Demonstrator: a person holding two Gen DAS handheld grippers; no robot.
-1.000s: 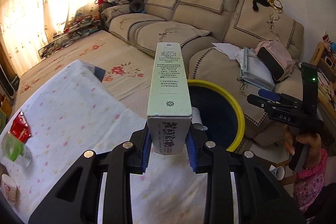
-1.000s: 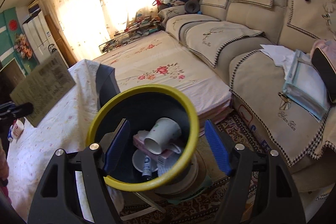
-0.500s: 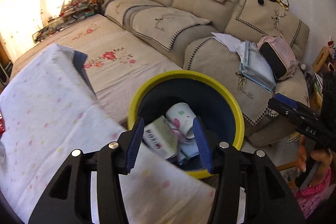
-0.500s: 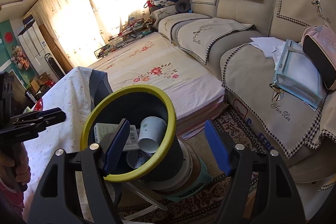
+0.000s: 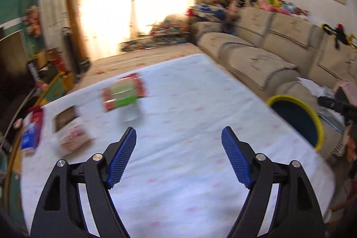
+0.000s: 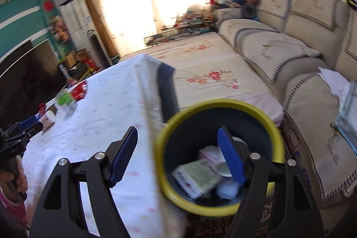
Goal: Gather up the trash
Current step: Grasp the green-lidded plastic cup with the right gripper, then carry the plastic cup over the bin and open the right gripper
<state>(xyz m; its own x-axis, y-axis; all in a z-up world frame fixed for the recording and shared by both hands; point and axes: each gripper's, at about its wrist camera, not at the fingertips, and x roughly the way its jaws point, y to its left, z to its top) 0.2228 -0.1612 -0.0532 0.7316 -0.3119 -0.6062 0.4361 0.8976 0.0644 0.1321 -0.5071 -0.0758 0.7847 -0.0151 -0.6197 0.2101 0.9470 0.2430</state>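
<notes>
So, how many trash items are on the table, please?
4: red wrapper at the far side, bottle before it, carton, blue box at left edge; blur may hide more.

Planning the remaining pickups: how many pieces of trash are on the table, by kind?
Red wrapper: 1
Green-labelled clear cup: 1
White-and-red carton: 1
Blue-and-red pack: 1
Total: 4

The bin stands just right of the table, a carton inside it
</notes>
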